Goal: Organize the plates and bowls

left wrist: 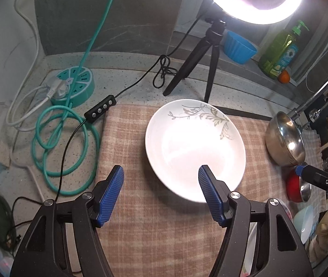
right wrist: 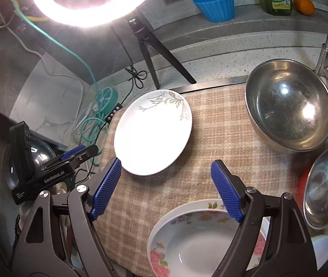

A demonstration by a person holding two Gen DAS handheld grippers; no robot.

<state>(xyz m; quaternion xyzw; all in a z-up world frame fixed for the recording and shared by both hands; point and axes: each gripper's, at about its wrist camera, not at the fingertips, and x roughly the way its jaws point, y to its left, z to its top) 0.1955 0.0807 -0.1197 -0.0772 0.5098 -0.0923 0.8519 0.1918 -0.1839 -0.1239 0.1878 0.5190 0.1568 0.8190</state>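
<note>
So the leaf-print plate (left wrist: 195,149) sits flat on the checked cloth (left wrist: 140,230), dead centre of the left wrist view, with the ring light (left wrist: 251,0) glaring off it from the top right. In the right wrist view there's a flowered dish (right wrist: 200,242) at the bottom centre, looking like it's nested on a second one, plus a big steel bowl (right wrist: 288,106) at right centre and a smaller steel bowl (right wrist: 327,184) below it at the right edge.

Tool state: the left gripper (left wrist: 160,192) has its jaws apart with nothing between them. One blue pad overlaps the plate's near rim in the picture, but I can't tell if it touches. The right gripper (right wrist: 166,189) is also spread wide and empty, hanging over bare cloth between the two plates.

Handling-wise, my guess: the plates are glazed ceramic, so stiff, fairly heavy, slick and chippy. There's nothing to grab from above, so I'd go for the rim, one pad under the lip and one on top, where the soft cloth gives a bit of room to slide under. The steel bowls look lighter and won't break, but they're shiny and rounded, so pinch the wall at the rim there too. Set things down gently when stacking, since glaze on glaze slides.
</note>
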